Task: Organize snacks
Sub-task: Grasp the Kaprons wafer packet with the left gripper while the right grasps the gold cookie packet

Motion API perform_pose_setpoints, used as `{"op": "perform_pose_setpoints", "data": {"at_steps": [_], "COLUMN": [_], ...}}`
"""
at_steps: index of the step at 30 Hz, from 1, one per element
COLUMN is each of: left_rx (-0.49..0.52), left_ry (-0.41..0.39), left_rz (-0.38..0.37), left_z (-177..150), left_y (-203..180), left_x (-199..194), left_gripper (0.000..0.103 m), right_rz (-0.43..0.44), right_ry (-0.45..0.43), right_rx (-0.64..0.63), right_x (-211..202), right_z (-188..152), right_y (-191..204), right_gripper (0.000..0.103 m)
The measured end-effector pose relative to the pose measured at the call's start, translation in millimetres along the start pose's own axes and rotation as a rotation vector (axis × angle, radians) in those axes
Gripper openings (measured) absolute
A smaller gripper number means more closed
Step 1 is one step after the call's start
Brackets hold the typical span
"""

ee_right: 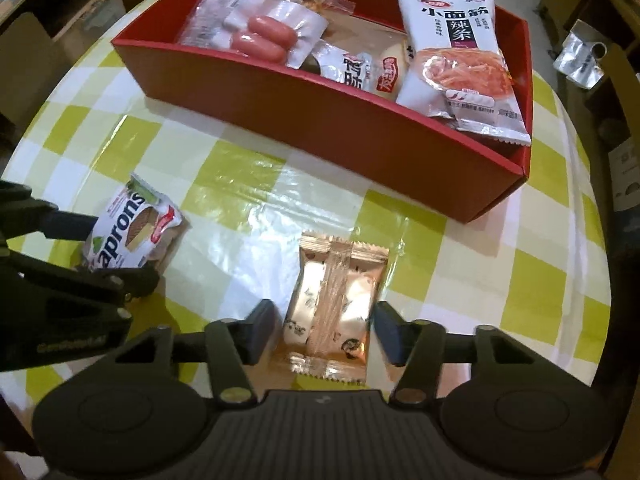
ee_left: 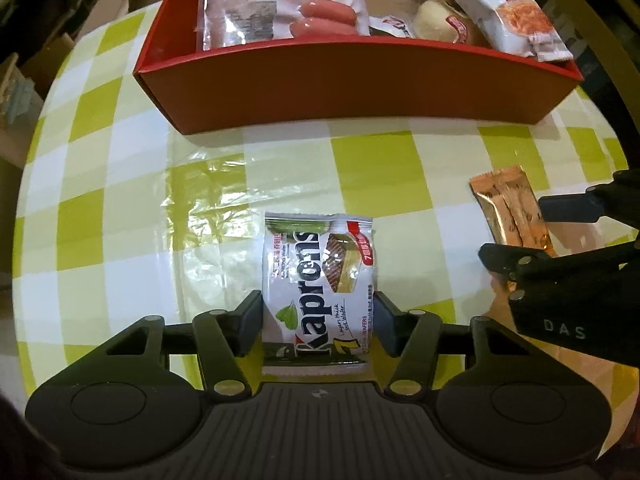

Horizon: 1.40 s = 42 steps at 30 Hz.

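Lying between each gripper's fingers: wafer pack seemingly pinched by left gripper, gold packet unpinched in right gripper.

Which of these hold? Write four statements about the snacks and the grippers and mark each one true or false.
1. The wafer packet sits between the fingers of the left gripper. True.
2. The gold packet is inside the red box. False: it lies on the checked cloth, between the fingers of the right gripper.
3. The sausage pack lies in the red box. True.
4. The cloth is blue and white. False: it is green and white.
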<state>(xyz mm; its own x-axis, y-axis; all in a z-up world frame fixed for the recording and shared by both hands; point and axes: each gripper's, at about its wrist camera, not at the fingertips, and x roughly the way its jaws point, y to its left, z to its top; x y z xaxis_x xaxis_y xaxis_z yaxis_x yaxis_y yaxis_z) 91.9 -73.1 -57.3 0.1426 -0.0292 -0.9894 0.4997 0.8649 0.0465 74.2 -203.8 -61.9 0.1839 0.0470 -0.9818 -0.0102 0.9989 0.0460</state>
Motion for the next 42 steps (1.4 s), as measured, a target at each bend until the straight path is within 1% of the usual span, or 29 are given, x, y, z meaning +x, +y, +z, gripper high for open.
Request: {"op": "perform_pose_setpoints", "data": {"at_steps": [3,8,16,21,23,28,31,35,36,38,39,42], "left_rx": [0.008,-0.001,-0.005,-0.011,-0.016,-0.012,0.002,0.001,-0.001,-0.006,-0.007,-0.01], "left_ry": [-0.006,-0.038,-0.07,-0.086,-0.07,-0.056,-0.044,-0.029,-0.024,-0.012,-0.006,0.001], "left_rz": [0.011,0.013,-0.014,-0.028,-0.04,-0.034,-0.026,-0.014,-0.01,0.0,0.004,0.011], "left_z": [-1.1,1.0,8.2,12.1,12.5,12.3,11.0,11.0,10.8,9.7,9.1,8.3], "left_y": [-3.5,-6.5,-7.0,-6.1,-5.1,-5.1,-7.8,-7.2,-6.5,-5.2,-4.7,-3.7], "left_x": [-1.7,-11.5,-28.7,-36.7,-37.1,-33.0,-28.1,-22.4,-20.3,-15.7,-14.0,-12.0], "left_gripper": [0.064,0.064,0.064,0.064,0.064,0.064,0.064,0.065,0.065,0.065,0.065,0.065], "right_rz": [0.018,0.028,0.058,0.079,0.072,0.063,0.053,0.038,0.026,-0.024,-0.032,-0.009], "right_ry": [0.003,-0.021,-0.076,-0.087,-0.079,-0.009,0.007,-0.009,-0.019,-0.027,-0.026,-0.013], "right_rx": [0.015,0.024,0.038,0.047,0.045,0.027,0.019,0.032,0.031,-0.014,-0.024,-0.024], "right_x": [-2.2,-15.9,-37.1,-42.9,-40.8,-18.4,-7.4,-2.5,-1.5,2.3,1.9,0.5], "right_z": [-2.8,-8.1,-6.6,-6.7,-8.4,-11.9,-8.4,-3.0,-2.1,-0.8,-0.5,-1.4], "right_y": [-0.3,-6.6,-9.3,-8.2,-8.6,-4.5,-2.2,-1.3,-1.4,6.8,9.7,7.9], "right_gripper": [0.053,0.052,0.052,0.051,0.051,0.051,0.052,0.052,0.053,0.054,0.053,0.051]}}
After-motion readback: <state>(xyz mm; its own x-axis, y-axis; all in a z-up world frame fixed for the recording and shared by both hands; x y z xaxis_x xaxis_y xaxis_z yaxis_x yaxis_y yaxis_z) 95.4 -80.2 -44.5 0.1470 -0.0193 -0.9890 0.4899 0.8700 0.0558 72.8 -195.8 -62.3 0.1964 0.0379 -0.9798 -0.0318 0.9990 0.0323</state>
